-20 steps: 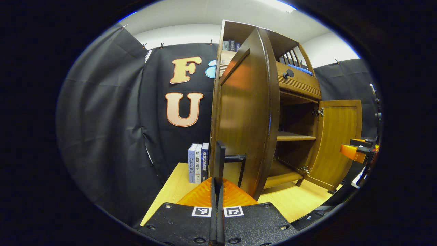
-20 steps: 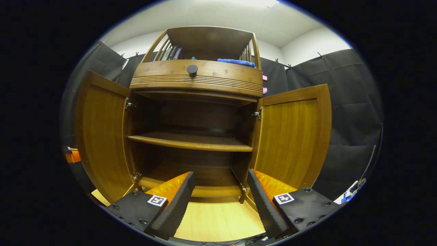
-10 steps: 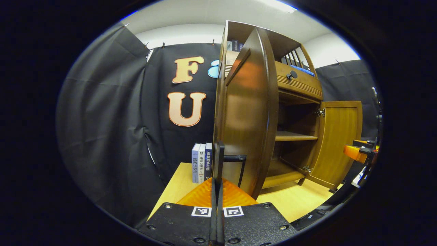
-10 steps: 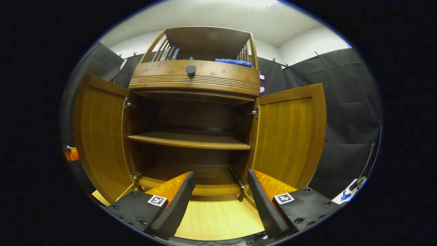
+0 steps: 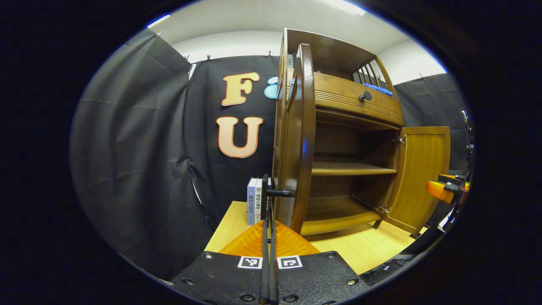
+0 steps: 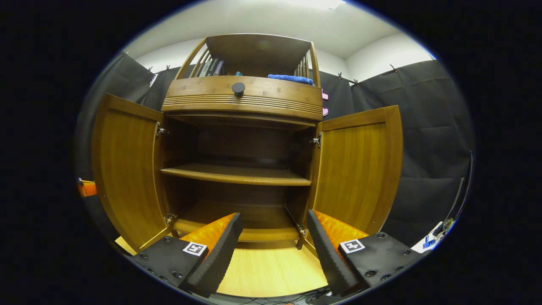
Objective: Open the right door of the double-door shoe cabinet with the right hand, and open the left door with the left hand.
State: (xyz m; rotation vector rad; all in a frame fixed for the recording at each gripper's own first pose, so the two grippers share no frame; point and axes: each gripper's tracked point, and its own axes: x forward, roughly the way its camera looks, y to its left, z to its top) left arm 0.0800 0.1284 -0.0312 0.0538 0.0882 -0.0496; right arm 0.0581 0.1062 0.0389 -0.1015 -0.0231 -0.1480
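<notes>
Shoe cabinet (image 6: 243, 95) of brown wood with visible grain, doors (image 6: 358, 169) smooth and semi-glossy, reflecting light. Hinges (image 6: 315, 140) of bright metal; drawer knob (image 6: 238, 88) dark and matt. Table top (image 6: 271, 271) of pale, smooth wood; booth wall (image 5: 135, 148) of matt black cloth, creased.

Edge-on in the left gripper view, the brown wooden left door (image 5: 296, 140) of the wooden shoe cabinet (image 5: 355, 110), outer face hidden. Black bar handle (image 5: 277, 193) partly covered by the left gripper (image 5: 267, 220), fingers pressed together; grip on the bar hard to make out. Upright books (image 5: 254, 206) on the pale wooden tabletop (image 5: 228, 231) half hidden behind fingers and door. Other gripper (image 5: 444, 190) cut off at the right edge. In the right gripper view, folded blue cloth (image 6: 290, 78) and dark book spines (image 6: 211, 67) on top mostly hidden behind the drawer front (image 6: 254, 95). Small items (image 6: 430, 242) at lower right too small to tell.
</notes>
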